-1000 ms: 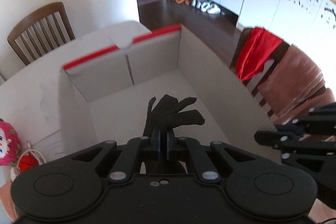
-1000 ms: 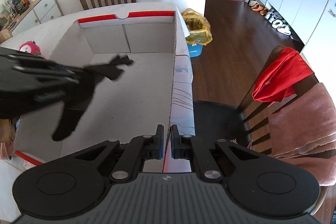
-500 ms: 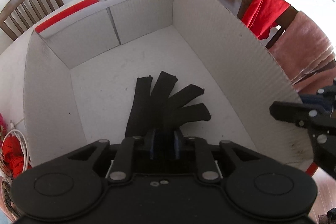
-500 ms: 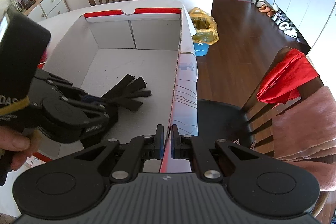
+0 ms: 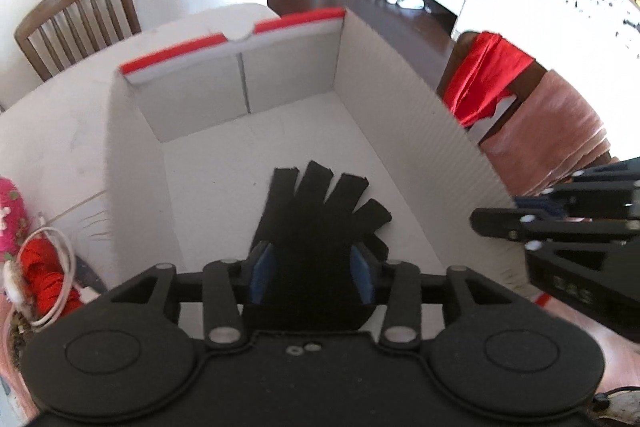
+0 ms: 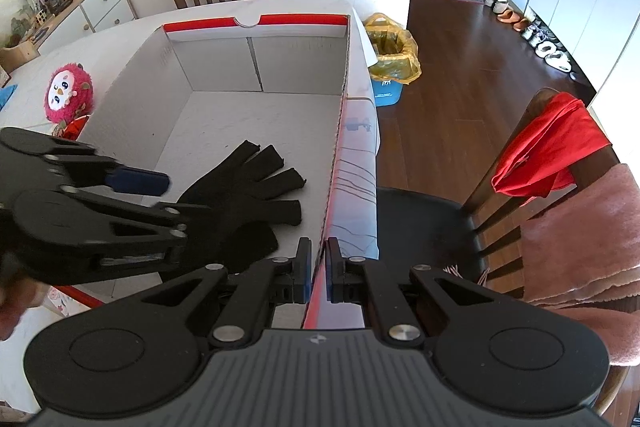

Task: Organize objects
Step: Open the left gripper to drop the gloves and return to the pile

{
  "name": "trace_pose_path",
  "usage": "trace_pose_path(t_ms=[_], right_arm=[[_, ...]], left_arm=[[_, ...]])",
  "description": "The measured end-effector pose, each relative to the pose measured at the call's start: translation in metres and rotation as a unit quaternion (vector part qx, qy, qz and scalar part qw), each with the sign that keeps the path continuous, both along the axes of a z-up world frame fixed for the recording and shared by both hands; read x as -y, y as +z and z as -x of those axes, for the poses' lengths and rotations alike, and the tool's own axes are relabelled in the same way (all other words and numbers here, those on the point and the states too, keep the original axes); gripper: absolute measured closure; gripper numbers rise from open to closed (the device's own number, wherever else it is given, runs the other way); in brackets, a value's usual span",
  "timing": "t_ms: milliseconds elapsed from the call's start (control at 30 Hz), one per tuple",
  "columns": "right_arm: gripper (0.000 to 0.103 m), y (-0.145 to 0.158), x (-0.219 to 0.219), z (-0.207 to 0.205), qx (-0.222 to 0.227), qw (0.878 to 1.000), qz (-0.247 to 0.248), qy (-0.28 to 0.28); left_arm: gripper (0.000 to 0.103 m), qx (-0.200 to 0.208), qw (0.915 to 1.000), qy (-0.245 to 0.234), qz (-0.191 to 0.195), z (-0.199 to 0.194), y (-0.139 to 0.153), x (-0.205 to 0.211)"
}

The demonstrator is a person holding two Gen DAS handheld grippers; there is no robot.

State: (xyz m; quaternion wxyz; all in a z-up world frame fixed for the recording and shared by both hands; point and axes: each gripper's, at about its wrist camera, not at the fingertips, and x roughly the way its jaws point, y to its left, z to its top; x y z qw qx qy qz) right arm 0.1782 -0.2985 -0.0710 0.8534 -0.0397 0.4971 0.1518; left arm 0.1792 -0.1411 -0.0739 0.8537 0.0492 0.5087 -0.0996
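- The left view shows the left gripper (image 5: 312, 267): its jaws have just been opening, and the glove (image 5: 320, 215) lies loose between them in the box (image 5: 408, 115).
- Only the right view shows the right gripper (image 6: 318, 269) clamped on the box wall.

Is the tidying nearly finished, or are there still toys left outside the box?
Done: the black fingerless glove lies inside the white cardboard box. In hand: the left hand-held gripper has just been opening, letting the glove go; the right hand-held gripper pinches the box wall. Left: the pink plush toy waits outside.
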Motion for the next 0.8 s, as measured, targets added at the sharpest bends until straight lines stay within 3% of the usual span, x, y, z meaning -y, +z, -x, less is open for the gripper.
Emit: trace_pose_path(t_ms=[433, 633, 800], right_arm=[[0.097, 0.001, -0.005, 0.002, -0.002, 1.000, 0.017, 0.004], [0.097, 0.001, -0.007, 0.002, -0.006, 1.000, 0.021, -0.002], [0.097, -0.001, -0.009, 0.001, -0.012, 1.000, 0.027, -0.011]], left_arm=[[0.058, 0.057, 0.9945, 0.080, 0.034, 0.047, 0.050, -0.077], [0.049, 0.067, 0.9895, 0.126, 0.023, 0.066, 0.054, -0.129], [0.032, 0.075, 0.9834, 0.165, 0.011, 0.080, 0.053, -0.173]])
